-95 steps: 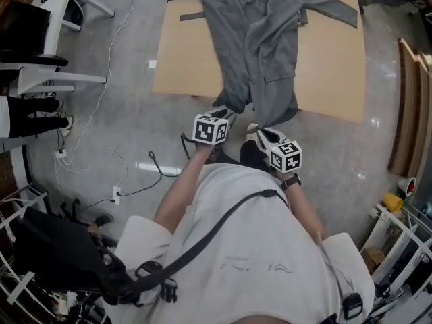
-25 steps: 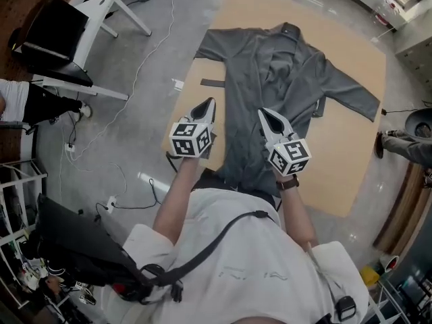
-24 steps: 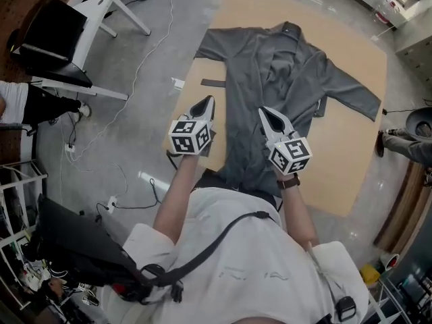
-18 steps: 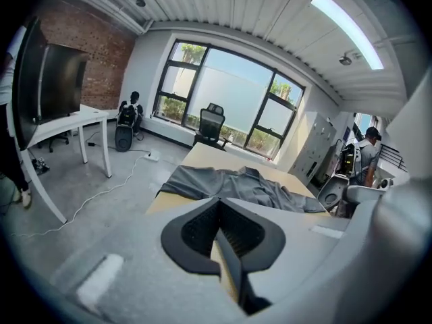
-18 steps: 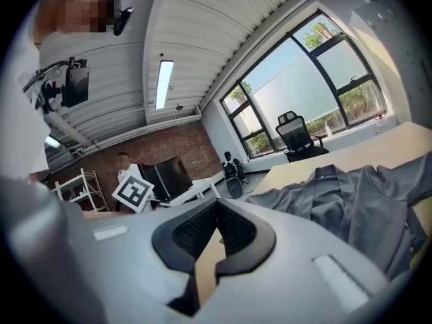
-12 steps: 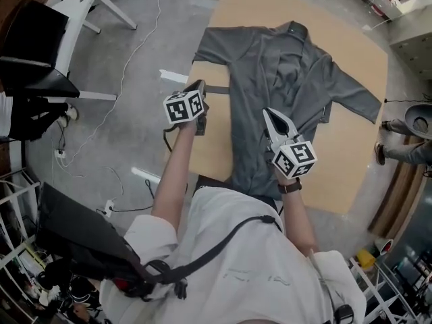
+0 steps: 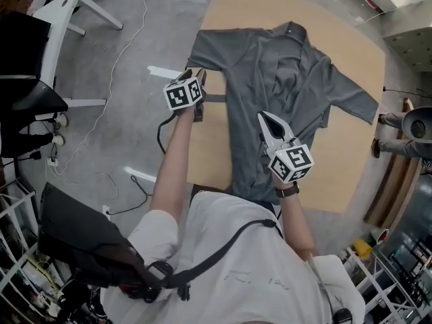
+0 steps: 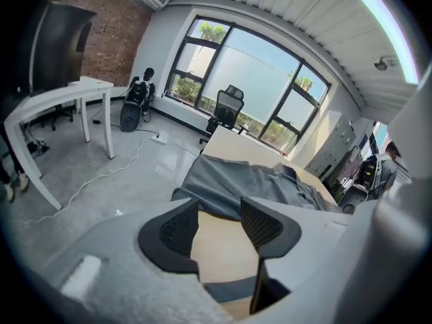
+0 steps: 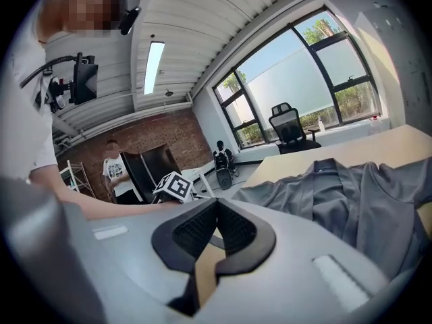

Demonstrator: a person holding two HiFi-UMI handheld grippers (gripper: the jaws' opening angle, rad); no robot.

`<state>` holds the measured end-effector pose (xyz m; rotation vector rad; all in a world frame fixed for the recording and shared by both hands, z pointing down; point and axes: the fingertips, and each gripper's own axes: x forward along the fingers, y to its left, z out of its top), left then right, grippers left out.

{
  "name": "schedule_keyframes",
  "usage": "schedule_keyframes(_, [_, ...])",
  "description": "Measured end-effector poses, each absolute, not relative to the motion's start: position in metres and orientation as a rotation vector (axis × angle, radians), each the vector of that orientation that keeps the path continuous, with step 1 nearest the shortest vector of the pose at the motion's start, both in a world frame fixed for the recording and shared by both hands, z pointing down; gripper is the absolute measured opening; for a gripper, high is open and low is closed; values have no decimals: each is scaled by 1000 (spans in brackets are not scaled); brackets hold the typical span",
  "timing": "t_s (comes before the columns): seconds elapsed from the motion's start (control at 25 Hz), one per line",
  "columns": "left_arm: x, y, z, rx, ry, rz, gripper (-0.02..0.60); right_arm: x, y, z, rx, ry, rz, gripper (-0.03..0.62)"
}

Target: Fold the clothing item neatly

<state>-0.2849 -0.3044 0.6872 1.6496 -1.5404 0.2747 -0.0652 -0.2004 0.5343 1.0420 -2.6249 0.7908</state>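
Here, from my head camera, a long grey coat (image 7: 270,66) lies flat on a tan table (image 7: 216,147) in the upper middle of the frame. The cloth is matte and soft, creased in long folds down its open front. The collar is at the top, the sleeves are spread to either side, and the hem is toward me. The tabletop is a smooth, flat board with rounded corners. The floor (image 7: 128,79) around it is glossy grey concrete. A narrow dark grey strip (image 7: 214,98) lies on the bare board just left of the coat.

Both grippers are pale grey plastic shells with black ribbed pads (image 8: 177,231), each carrying a cube of black-and-white square markers. My left gripper (image 7: 196,74) is left of centre, near the table's left edge, just below the sleeve on that side and beside the strip. Its jaws have just been opening and stand wide, and between them I see only bare tabletop. My right gripper (image 7: 264,117) is over the coat's lower front at centre frame, its jaws pressed together on nothing. Whether it touches the cloth I cannot tell.
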Motion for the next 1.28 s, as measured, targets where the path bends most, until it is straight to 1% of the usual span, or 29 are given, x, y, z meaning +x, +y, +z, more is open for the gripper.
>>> schedule_keyframes(0.12, [-293, -320, 701, 1649, -1560, 341, 216, -71, -205, 540, 1025, -2618, 795, 6])
schedule_keyframes(0.4, [-314, -337, 737, 1568, -1586, 435, 215, -76, -211, 544, 999, -2619, 784, 6])
schedule_keyframes(0.64, [-319, -339, 757, 1517, -1540, 472, 209, -61, -212, 550, 1026, -2595, 797, 6])
schedule_keyframes(0.68, [-321, -338, 758, 1509, -1540, 482, 199, -58, -212, 552, 1032, -2590, 800, 6])
schedule_keyframes(0.76, [-327, -336, 759, 1486, -1553, 497, 128, -52, -212, 554, 1043, -2582, 808, 6])
schedule_keyframes(0.8, [-329, -335, 759, 1479, -1560, 497, 115, -49, -212, 555, 1049, -2579, 814, 6])
schedule_keyframes(0.88, [-331, -335, 755, 1483, -1564, 484, 29, -44, -213, 556, 1060, -2579, 825, 6])
schedule_keyframes(1.0, [-322, -338, 734, 1534, -1560, 428, 25, -37, -215, 555, 1083, -2582, 827, 8])
schedule_keyframes(1.12, [-301, -342, 692, 1635, -1565, 373, 26, -28, -217, 550, 1125, -2588, 830, 8])
schedule_keyframes(1.28, [-247, -350, 627, 1821, -1535, 363, 26, -4, -218, 541, 1217, -2591, 844, 8])
